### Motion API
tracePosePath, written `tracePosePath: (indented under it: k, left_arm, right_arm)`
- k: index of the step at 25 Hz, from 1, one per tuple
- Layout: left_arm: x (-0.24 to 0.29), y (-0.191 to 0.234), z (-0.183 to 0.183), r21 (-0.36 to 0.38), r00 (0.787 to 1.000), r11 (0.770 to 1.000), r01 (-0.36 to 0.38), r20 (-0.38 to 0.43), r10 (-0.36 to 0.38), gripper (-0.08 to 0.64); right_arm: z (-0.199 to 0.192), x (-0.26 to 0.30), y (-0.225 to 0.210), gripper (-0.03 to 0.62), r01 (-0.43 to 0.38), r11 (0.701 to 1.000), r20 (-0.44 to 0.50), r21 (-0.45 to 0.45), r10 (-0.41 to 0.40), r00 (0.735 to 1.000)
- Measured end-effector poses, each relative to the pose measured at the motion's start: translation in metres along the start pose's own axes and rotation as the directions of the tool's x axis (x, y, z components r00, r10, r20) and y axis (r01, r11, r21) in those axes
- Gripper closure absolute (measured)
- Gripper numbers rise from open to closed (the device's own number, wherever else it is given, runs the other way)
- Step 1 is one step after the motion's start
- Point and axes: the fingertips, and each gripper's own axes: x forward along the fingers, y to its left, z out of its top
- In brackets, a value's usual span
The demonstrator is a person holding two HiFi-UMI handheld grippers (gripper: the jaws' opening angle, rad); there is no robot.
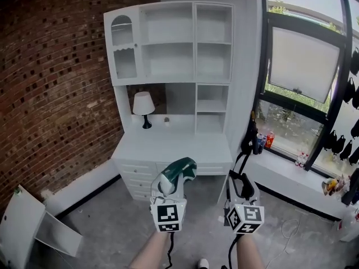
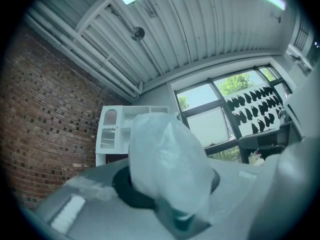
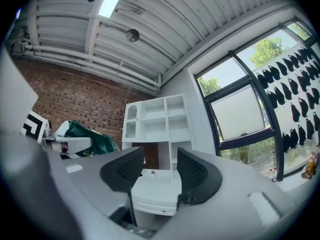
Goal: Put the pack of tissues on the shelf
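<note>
Pack of tissues (image 1: 183, 168), green and white plastic wrap, is sitting clamped in the left gripper (image 1: 173, 182), up in the air in front of the white desk (image 1: 174, 145), not on any shelf yet. In the left gripper view the pack (image 2: 167, 166) is filling the space between the jaws, and the jaws are pressing on it from both sides. The right gripper (image 1: 242, 182) is hanging just beside the left one, apart from it. Its jaws are standing apart with nothing between them, only the desk showing through the gap in the right gripper view (image 3: 155, 174). That view is also catching the pack (image 3: 87, 136) off to its left.

The white shelf unit (image 1: 168, 43) is standing on the desk against the wall, its compartments looking bare. A small lamp (image 1: 143, 109) is standing on the desk top under the shelves. Brick wall (image 1: 50, 94) is running along the left, a big window (image 1: 303, 63) on the right with bottles (image 1: 263, 142) on its sill.
</note>
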Motion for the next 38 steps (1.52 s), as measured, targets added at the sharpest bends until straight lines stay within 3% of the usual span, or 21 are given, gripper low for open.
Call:
tracePosePath:
  k: [4,11,17,23,30,38]
  left_arm:
    - [0.037,-0.007,-0.003,0.014,1.0,1.0,-0.019,0.008,0.019,0.437]
    - [0.12,-0.035,0.02,0.016,0.998,0.999,-0.045,0.037,0.045,0.437]
    - [0.138,-0.037,-0.006,0.029,0.998,0.998,-0.062,0.035,0.061,0.437]
    - [0.168,-0.043,-0.025,0.05,0.997,0.996,-0.072,-0.022,0.073,0.437]
    - [0.214,-0.034,-0.051,0.042,0.998,0.998,-0.044,-0.044,0.046,0.437]
    - [0.281,-0.001,-0.046,0.033,1.0,0.999,0.014,0.017,-0.014,0.436]
  right_arm:
    - [-0.002,0.035,-0.022,0.38,-0.027,1.0,0.008,0.008,0.027,1.0]
    - [0.028,0.106,-0.081,0.38,-0.07,0.998,0.043,-0.002,0.07,0.997]
    - [0.005,0.128,-0.09,0.38,-0.098,0.995,0.056,0.009,0.097,0.994]
    - [-0.017,0.156,-0.113,0.38,-0.104,0.993,0.014,0.053,0.104,0.995]
    - [-0.041,0.196,-0.122,0.38,-0.085,0.995,-0.014,0.059,0.086,0.996]
    - [-0.033,0.259,-0.115,0.38,-0.039,0.999,0.019,0.028,0.039,0.999]
